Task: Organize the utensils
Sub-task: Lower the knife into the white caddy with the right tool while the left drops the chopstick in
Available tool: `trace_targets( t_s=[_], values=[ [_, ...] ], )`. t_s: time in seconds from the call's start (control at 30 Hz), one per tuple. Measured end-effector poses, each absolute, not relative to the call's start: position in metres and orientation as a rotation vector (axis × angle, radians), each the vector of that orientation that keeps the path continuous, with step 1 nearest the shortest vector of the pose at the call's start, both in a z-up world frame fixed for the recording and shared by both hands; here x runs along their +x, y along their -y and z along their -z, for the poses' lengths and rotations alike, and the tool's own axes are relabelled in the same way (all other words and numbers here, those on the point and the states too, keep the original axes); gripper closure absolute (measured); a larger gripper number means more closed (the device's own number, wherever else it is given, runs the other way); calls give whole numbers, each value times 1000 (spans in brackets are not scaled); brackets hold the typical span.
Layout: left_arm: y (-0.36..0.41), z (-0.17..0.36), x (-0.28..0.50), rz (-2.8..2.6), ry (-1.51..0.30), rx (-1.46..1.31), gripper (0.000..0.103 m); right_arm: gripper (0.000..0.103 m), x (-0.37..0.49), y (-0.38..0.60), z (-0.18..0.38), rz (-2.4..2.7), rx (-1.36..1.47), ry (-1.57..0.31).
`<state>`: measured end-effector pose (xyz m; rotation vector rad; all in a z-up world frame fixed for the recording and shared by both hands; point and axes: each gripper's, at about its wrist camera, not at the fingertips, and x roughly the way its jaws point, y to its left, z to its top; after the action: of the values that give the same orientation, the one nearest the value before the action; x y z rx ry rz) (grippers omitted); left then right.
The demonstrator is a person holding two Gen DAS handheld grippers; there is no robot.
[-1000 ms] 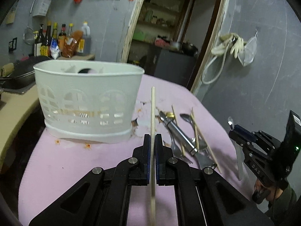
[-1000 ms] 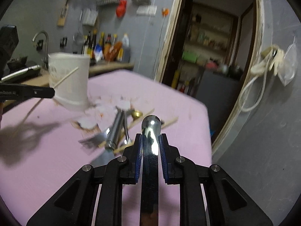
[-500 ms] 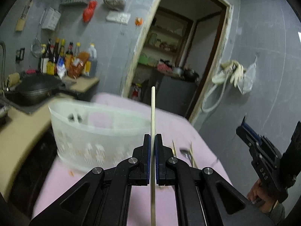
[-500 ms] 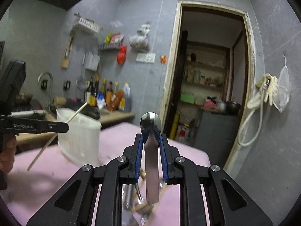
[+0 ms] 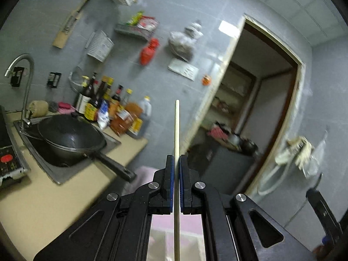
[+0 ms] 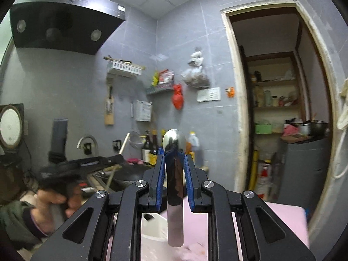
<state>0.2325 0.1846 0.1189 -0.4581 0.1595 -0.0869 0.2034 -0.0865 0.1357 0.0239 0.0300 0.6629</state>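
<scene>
My left gripper (image 5: 176,158) is shut on a thin wooden chopstick (image 5: 176,130) that stands upright between its blue pads, raised high above the pink table. In the right wrist view my right gripper (image 6: 174,152) is shut on a shiny metal spoon (image 6: 174,174), bowl end up and handle hanging down. The white utensil basket (image 6: 153,226) shows just below the right gripper's fingers. The left gripper (image 6: 117,158) with its chopstick (image 6: 122,144) appears blurred at the left, held by a hand (image 6: 46,204). The right gripper's body (image 5: 322,213) peeks in at the lower right of the left wrist view.
A black wok (image 5: 69,139) sits in the sink (image 5: 54,169) under a tap (image 5: 21,76). Sauce bottles (image 5: 108,111) line the counter's back. A range hood (image 6: 63,21) hangs overhead. An open doorway (image 6: 278,108) leads to shelves. The pink tablecloth (image 6: 282,219) lies below.
Both grippers rose well above the table with their utensils held. The basket and the loose cutlery dropped out of the left wrist view, which now faces the sink and wall.
</scene>
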Motion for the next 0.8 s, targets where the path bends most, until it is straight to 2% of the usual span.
trace_targets(
  t_s=[0.43,0.67,0.73,0.8],
  values=[
    [-195,-81,240,-12,-90,-423,101,87,245,44,-83,-693,57,-142],
    [-179,-62,229,35,-138,-342,99,85,251,46,-60,-696,68,-233],
    [-177,-58,226,69,-172,-335,93,77,250,48,-58,-695,73,-242],
    [-175,-56,223,82,-190,-329,72,73,247,50,-59,-695,79,-239]
  ],
)
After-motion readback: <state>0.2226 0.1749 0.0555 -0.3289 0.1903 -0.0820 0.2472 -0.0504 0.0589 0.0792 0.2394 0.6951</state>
